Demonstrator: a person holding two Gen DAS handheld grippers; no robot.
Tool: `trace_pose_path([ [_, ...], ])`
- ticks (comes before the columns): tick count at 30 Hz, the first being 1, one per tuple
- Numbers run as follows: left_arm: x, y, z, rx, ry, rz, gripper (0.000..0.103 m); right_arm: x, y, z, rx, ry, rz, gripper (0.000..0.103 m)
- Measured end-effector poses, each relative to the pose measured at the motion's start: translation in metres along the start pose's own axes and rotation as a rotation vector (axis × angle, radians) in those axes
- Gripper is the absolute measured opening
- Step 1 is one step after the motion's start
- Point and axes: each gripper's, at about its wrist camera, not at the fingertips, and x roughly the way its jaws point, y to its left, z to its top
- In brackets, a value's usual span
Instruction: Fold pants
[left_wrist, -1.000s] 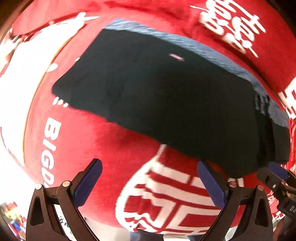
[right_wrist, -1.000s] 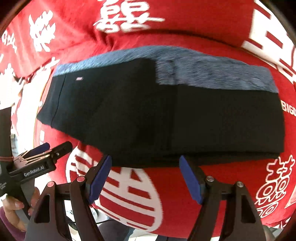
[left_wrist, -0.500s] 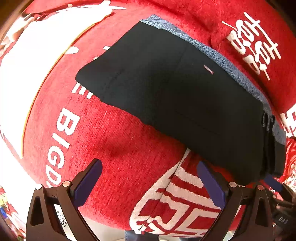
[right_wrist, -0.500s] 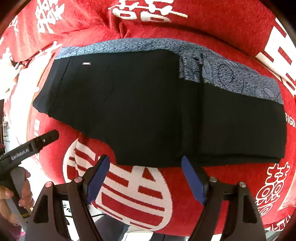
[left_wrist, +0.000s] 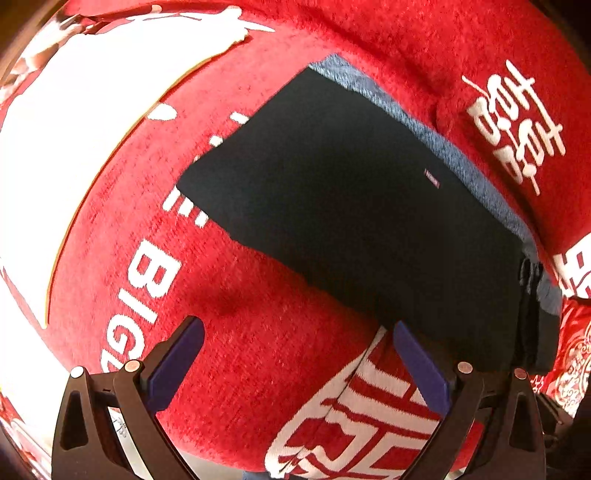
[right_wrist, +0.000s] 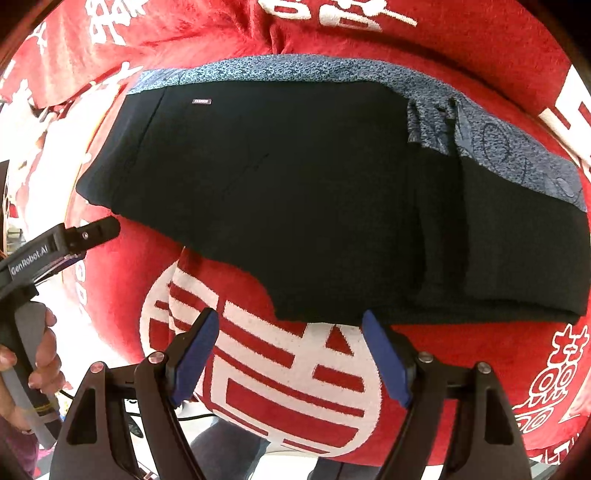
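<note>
Pants (right_wrist: 314, 199): black pair w/ a blue-grey patterned lining strip along the far edge; lying flat on the red blanket (right_wrist: 461, 44), already doubled into a compact block, extra layers stacked at the right end
Where: middle of the blanket, near edge just beyond both sets of fingers; nothing touching it
Left gripper (left_wrist: 299, 365): fingers wide apart, nothing between them; hovers over bare red blanket beside the pants' near-left edge; pointing prob. straight down
Right gripper (right_wrist: 291, 354): fingers wide too, empty; its right finger sits just at the pants' near hem, not pressing as far as I can tell
Hand (right_wrist: 33, 354): seen in the right view, wrapped round the left tool's grey handle; tool tip near the pants' left corner
Why like this: imo both are off the cloth w/ fingers spread so they're ready to pinch an edge for one more fold, or just done; can't tell which
Stage: looks mostly folded; layers fairly square, lining peeking out at the back
Risk: thick stack at the right end could slide if grabbed by only the top layer
</note>
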Motion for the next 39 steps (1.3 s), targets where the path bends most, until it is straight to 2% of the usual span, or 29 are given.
trace_pose_path([
  [5,-0.010,0.017,0.014,-0.038,-0.056,-0.077,0.103,0.001,0.001,0.003,-0.001,-0.002,0.006,0.083],
  [9,-0.011,0.031,0.021,-0.086,-0.081,-0.125,0.103,0.000,0.000,0.004,0.002,-0.005,0.013,0.083],
  [14,-0.012,0.056,0.020,-0.150,-0.099,-0.222,0.103,0.001,-0.002,0.004,-0.001,-0.006,0.016,0.083],
  [17,-0.010,0.063,0.012,-0.187,-0.106,-0.299,0.103,0.004,-0.001,0.004,-0.001,-0.004,0.015,0.083],
  [23,0.001,0.069,0.011,-0.249,-0.089,-0.510,0.103,0.006,0.000,0.004,0.000,-0.004,0.011,0.083],
  [25,0.007,0.064,0.011,-0.260,-0.083,-0.553,0.103,0.006,0.000,0.005,-0.001,-0.005,0.010,0.083],
  [31,0.017,0.053,0.016,-0.285,-0.097,-0.595,0.103,0.007,-0.001,0.004,0.007,-0.014,0.019,0.083],
  [36,0.017,0.045,0.021,-0.331,-0.102,-0.585,0.103,0.006,-0.001,0.003,0.015,-0.015,0.021,0.083],
  [39,0.002,0.034,0.024,-0.303,-0.148,-0.607,0.103,0.004,-0.002,0.003,0.017,-0.018,0.027,0.083],
])
